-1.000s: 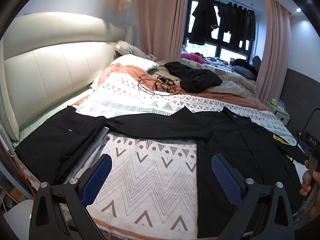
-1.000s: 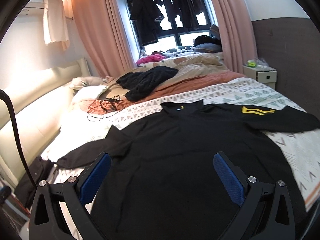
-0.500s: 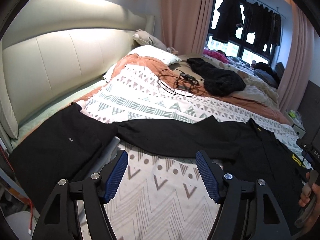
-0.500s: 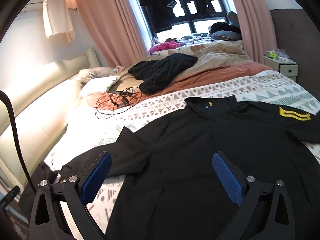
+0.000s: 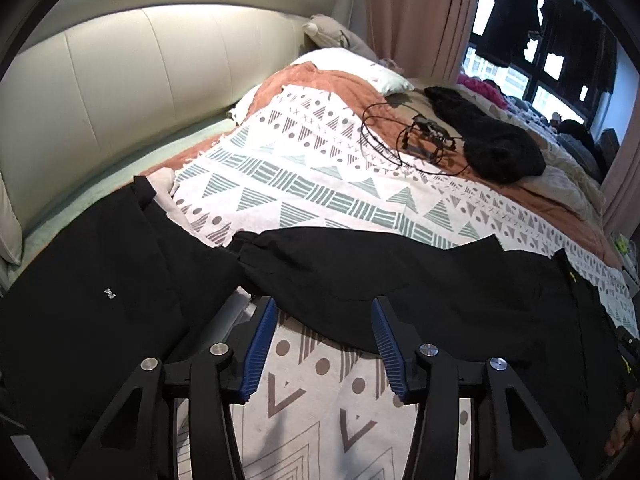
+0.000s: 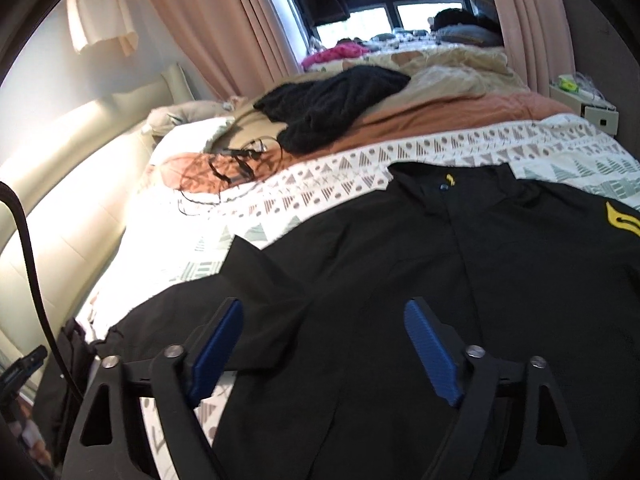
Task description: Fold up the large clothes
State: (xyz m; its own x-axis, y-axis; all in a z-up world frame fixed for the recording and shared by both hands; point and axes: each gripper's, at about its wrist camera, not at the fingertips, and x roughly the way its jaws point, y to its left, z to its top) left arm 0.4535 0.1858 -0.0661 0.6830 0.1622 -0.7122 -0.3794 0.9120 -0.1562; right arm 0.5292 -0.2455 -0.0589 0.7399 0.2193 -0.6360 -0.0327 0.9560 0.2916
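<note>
A black long-sleeved shirt (image 6: 460,280) with a yellow emblem lies spread flat on the patterned blanket (image 5: 304,184). Its one sleeve (image 5: 360,268) stretches left across the bed. My left gripper (image 5: 324,308) hovers at the sleeve's near edge, close to the cuff. Its jaws are closing, and the blue pads straddle the cloth without pressing on it. My right gripper (image 6: 324,308) is over the shirt's side where the sleeve joins the body. Its jaws are closing too, still wide, with cloth below them and nothing pinched.
A second black garment (image 5: 100,280) with a small white logo lies at the left bed edge. Farther back are tangled cables (image 5: 420,140), a black knitted heap (image 5: 500,148) and a pillow (image 5: 352,68). The padded headboard (image 5: 120,92) runs along the left; a nightstand (image 6: 588,100) stands far right.
Both grippers came forward and lower toward the shirt, the left one shifting toward the sleeve. Both pairs of jaws narrowed, the left more than the right.
</note>
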